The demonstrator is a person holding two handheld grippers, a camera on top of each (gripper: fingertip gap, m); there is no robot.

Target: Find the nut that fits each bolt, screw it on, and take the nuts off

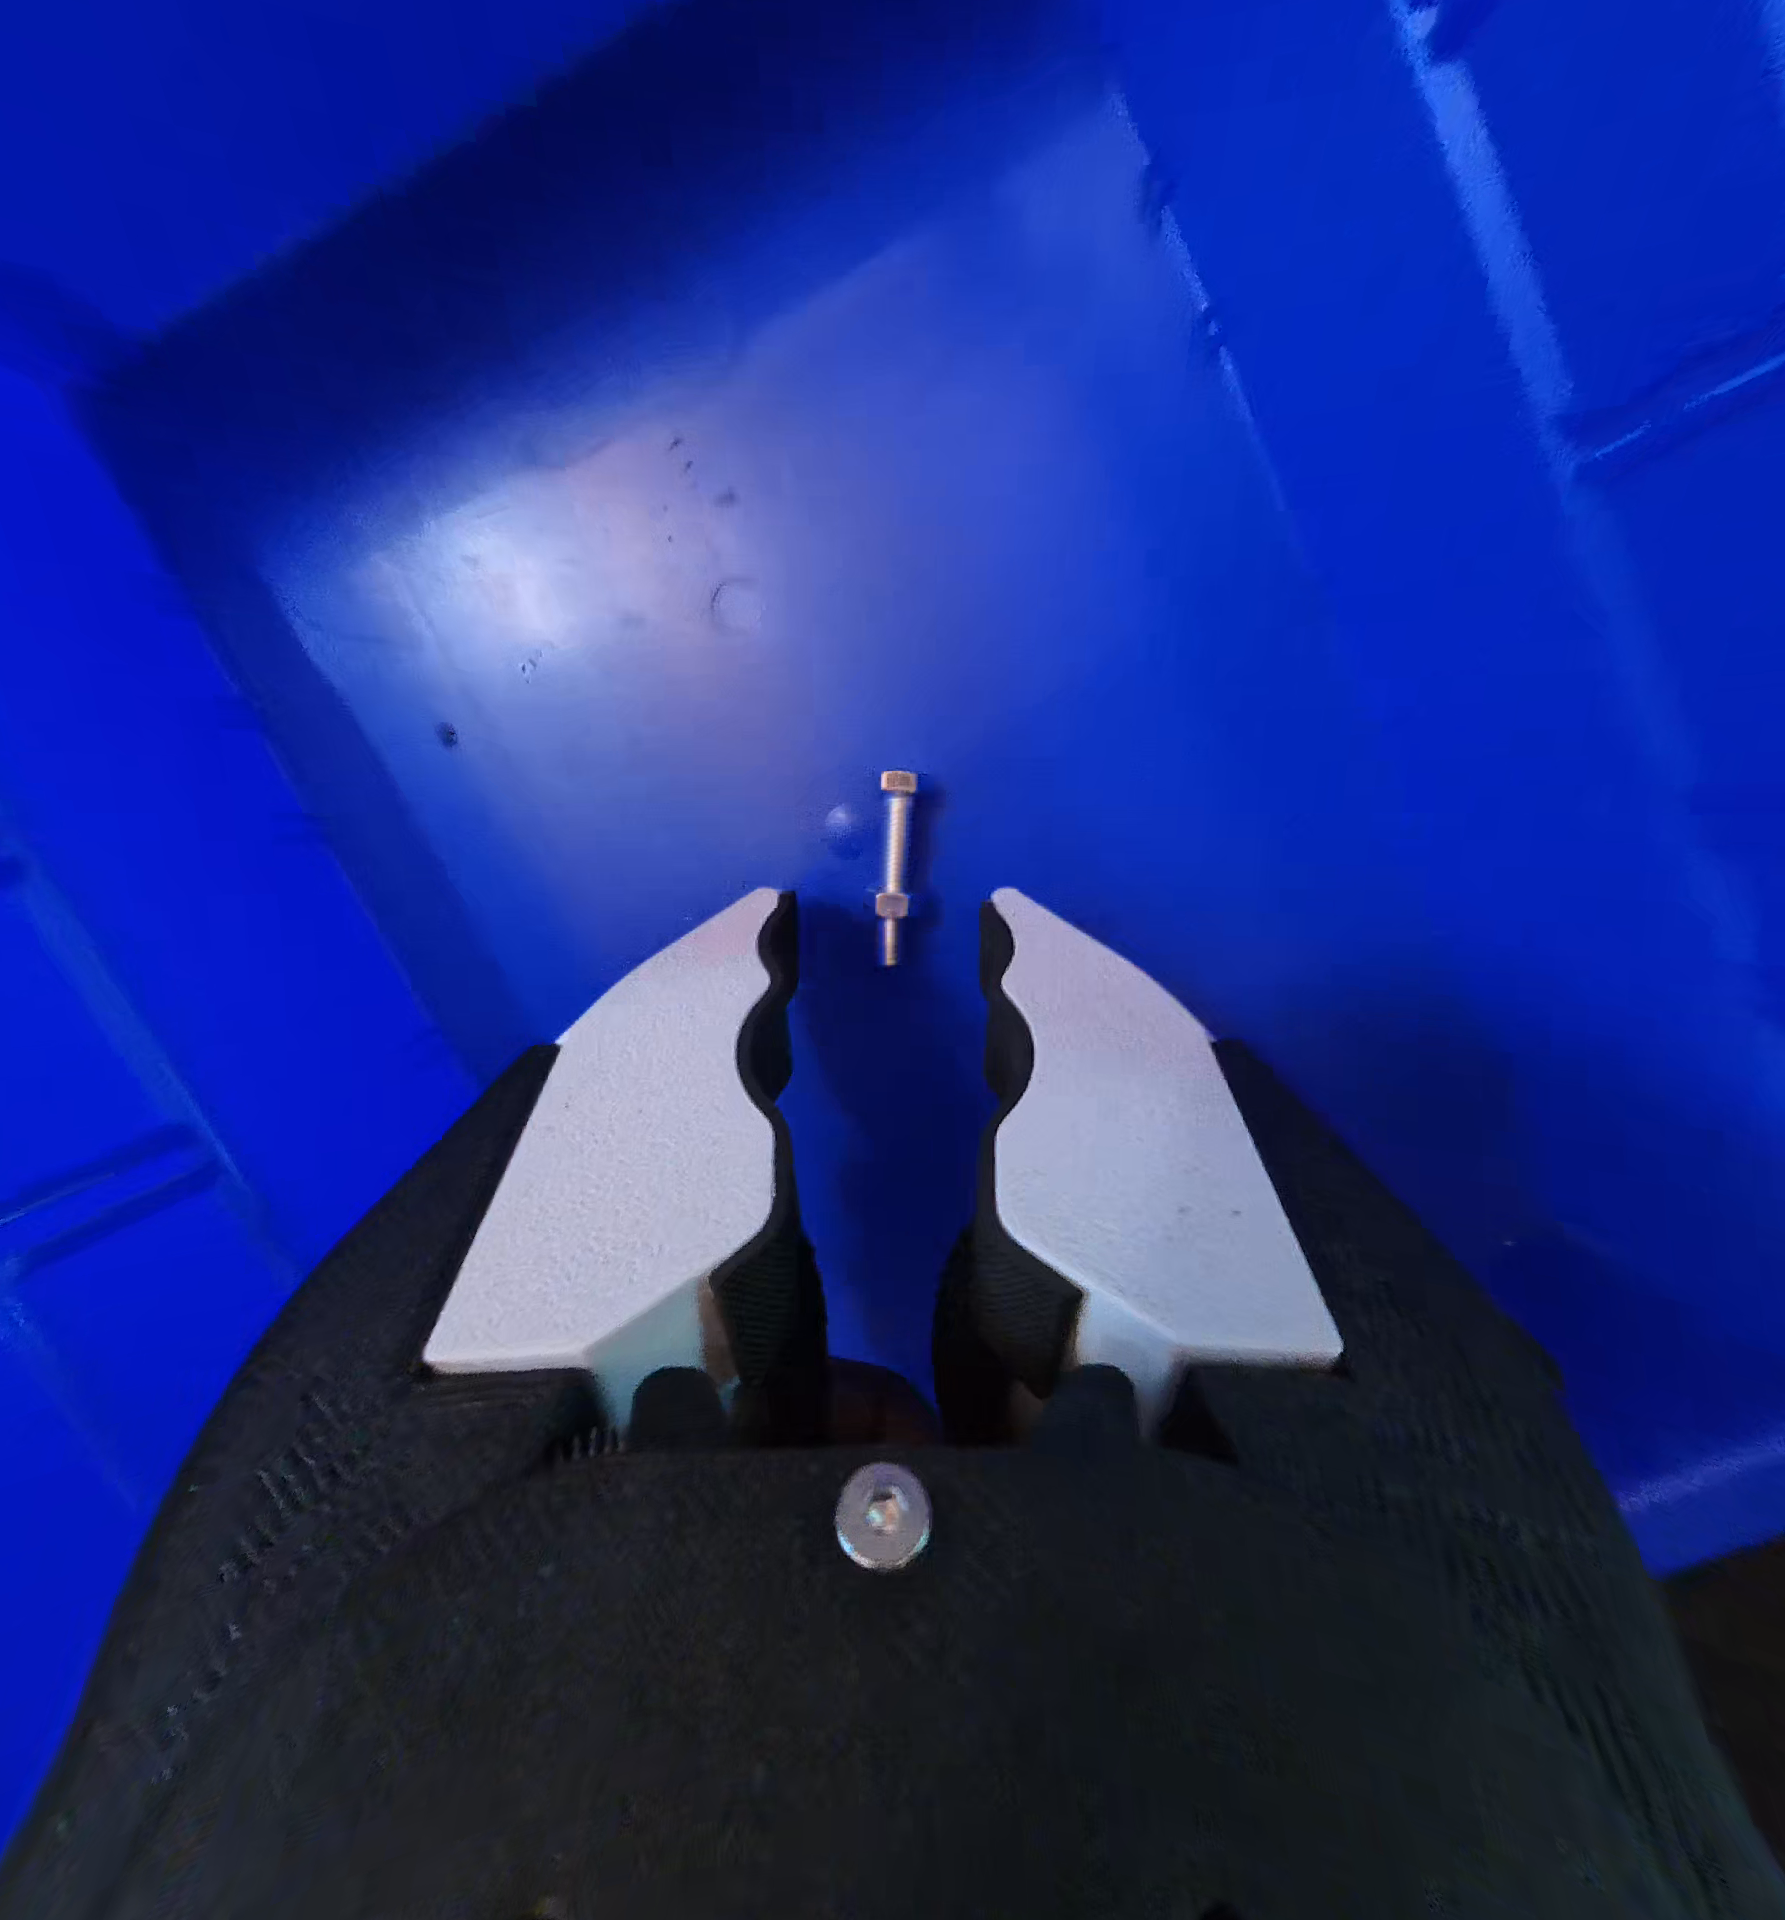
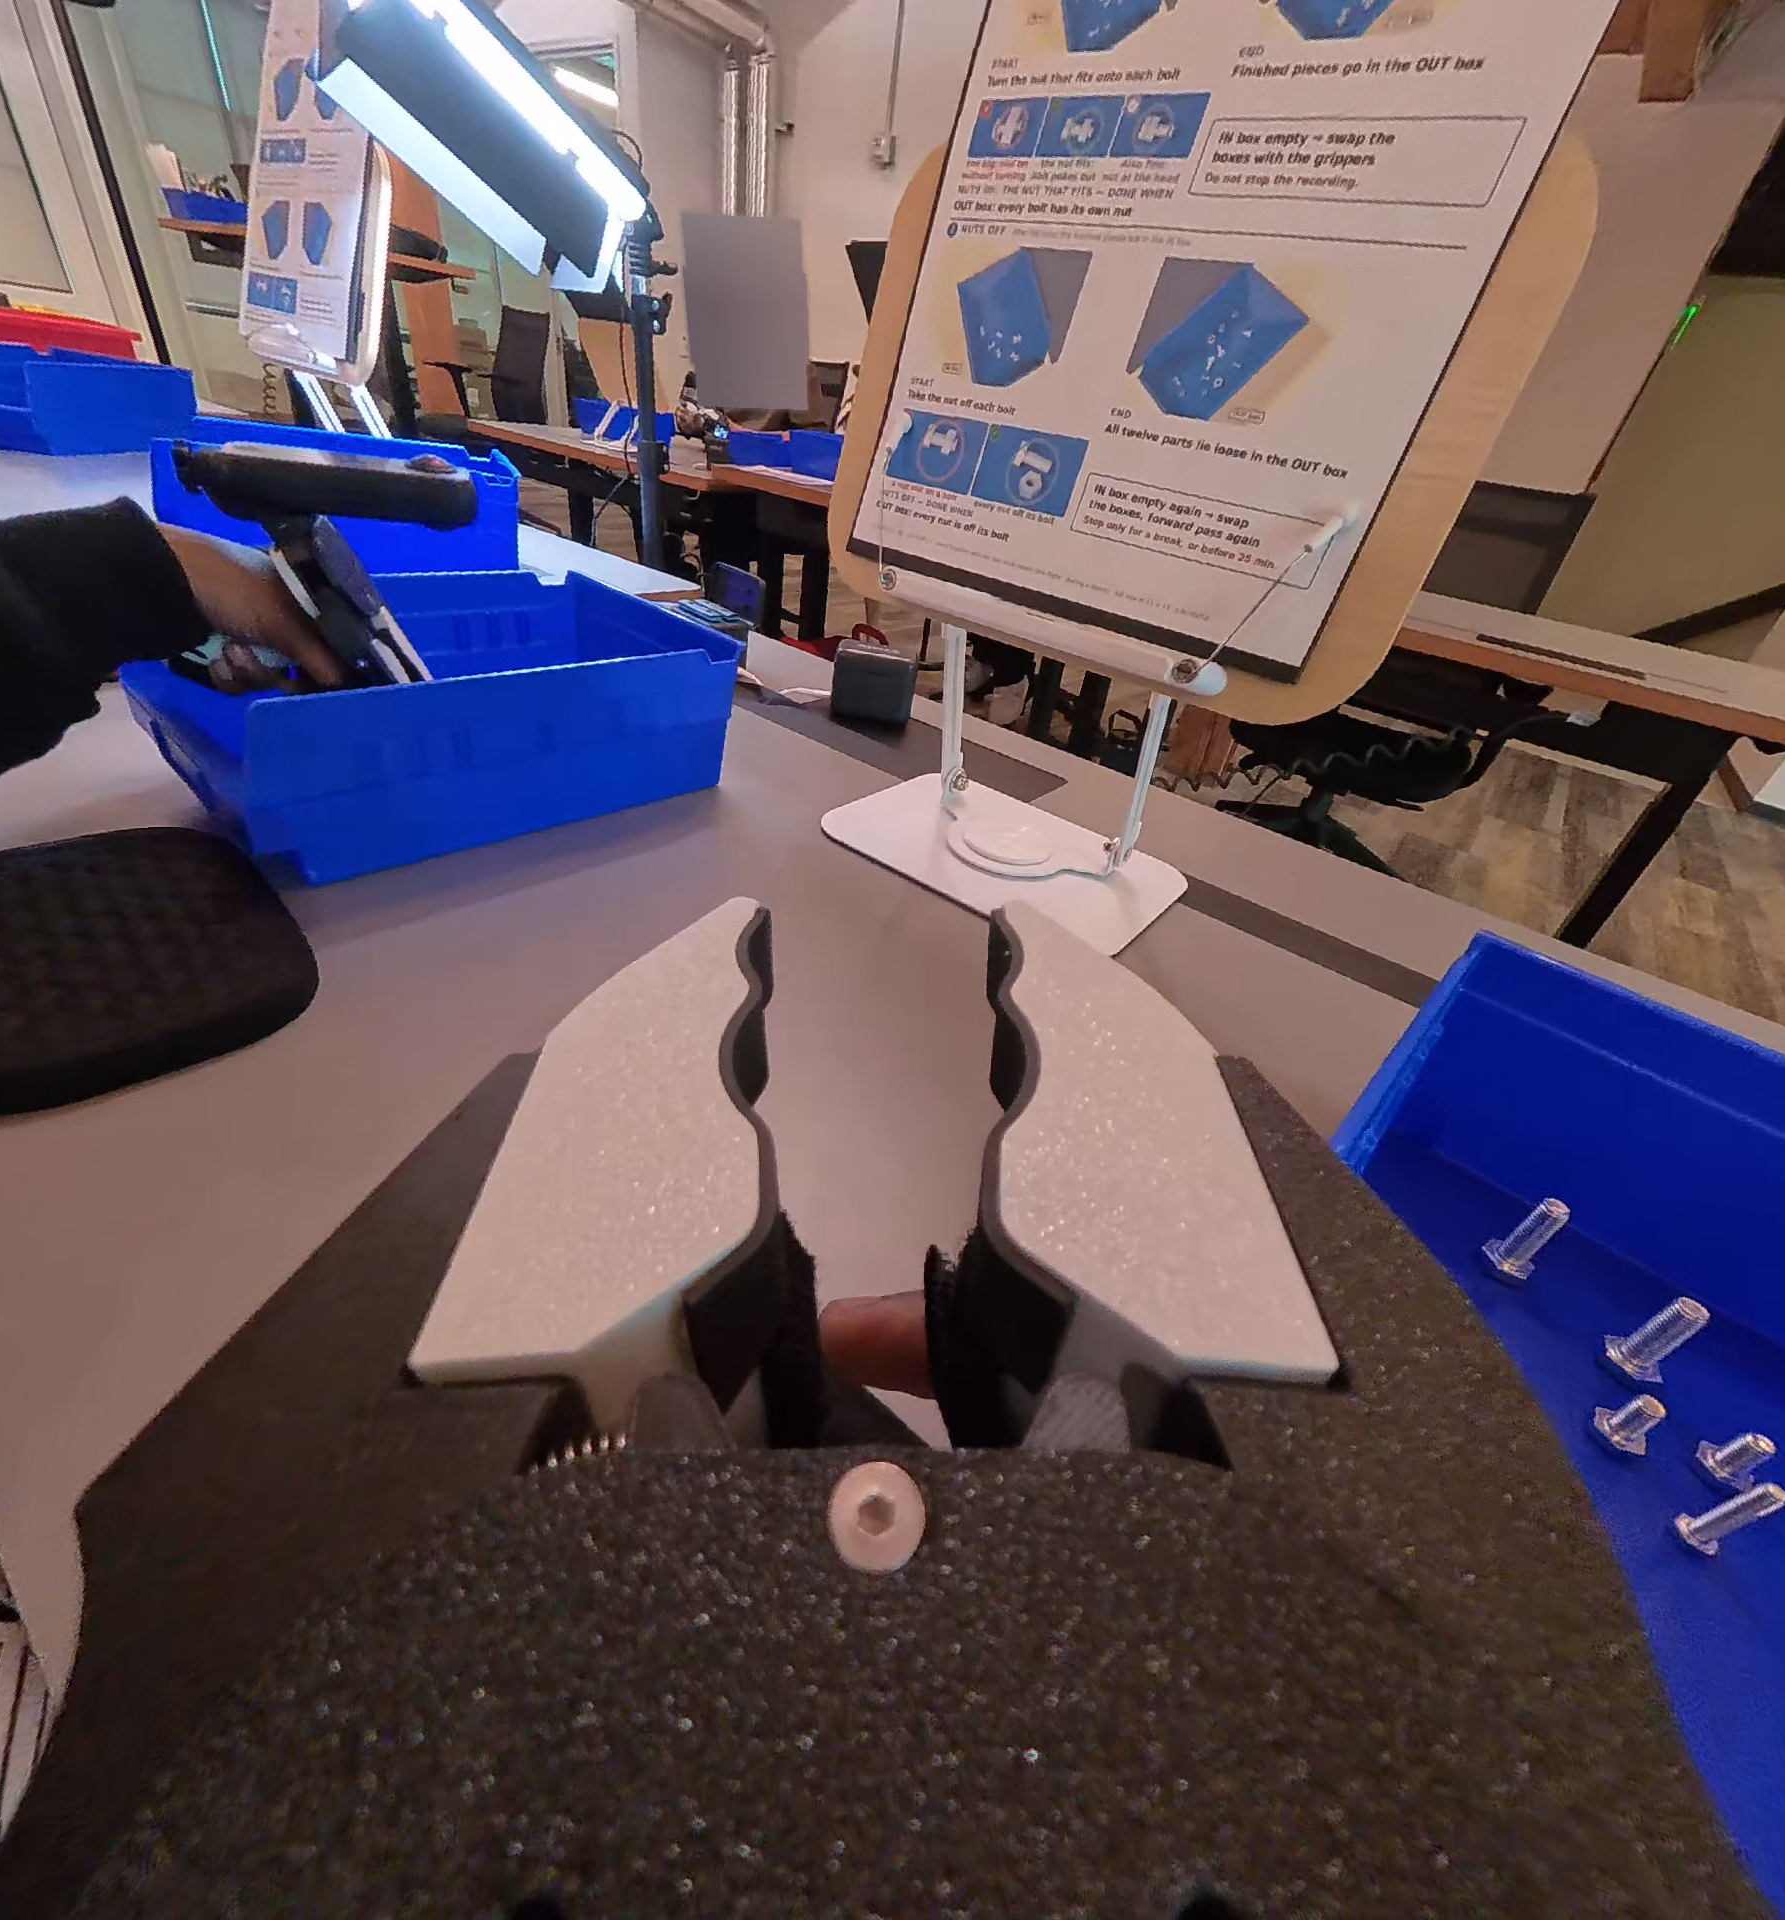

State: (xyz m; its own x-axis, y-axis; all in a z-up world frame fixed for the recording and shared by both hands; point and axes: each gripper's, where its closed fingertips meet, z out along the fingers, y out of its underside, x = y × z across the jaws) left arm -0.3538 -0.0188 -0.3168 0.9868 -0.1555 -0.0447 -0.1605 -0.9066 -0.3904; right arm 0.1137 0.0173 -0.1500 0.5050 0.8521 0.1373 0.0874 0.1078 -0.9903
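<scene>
- A small metal bolt (image 1: 894,868) lies alone on the floor of a blue bin (image 1: 1439,727), its head pointing away from the camera and a nut (image 1: 892,905) threaded on near the free end of the shank.
- The left gripper (image 1: 886,914) hovers inside the bin directly over the piece, its fingers (image 1: 659,1091) spread with nothing between them; the nutted end shows in the gap between the tips.
- The piece looks light, rigid and smooth, so it will likely skate on the slick plastic floor and could twist or pop out of a loose pinch; the surest hold is probably across the bare shank between head and nut, leaving the nut free to turn.
- The right gripper (image 2: 875,945) waits above the grey table (image 2: 452,987), fingers spread and empty.
- Beside it on the right, a second blue bin (image 2: 1594,1091) holds five loose clear plastic bolts (image 2: 1652,1340) with no nuts visible on them.
- Farther off in the right wrist view, the left gripper reaches down into the first bin, next to a black pad (image 2: 98,956); an instruction sheet stands on a white stand (image 2: 1002,862) behind.
</scene>
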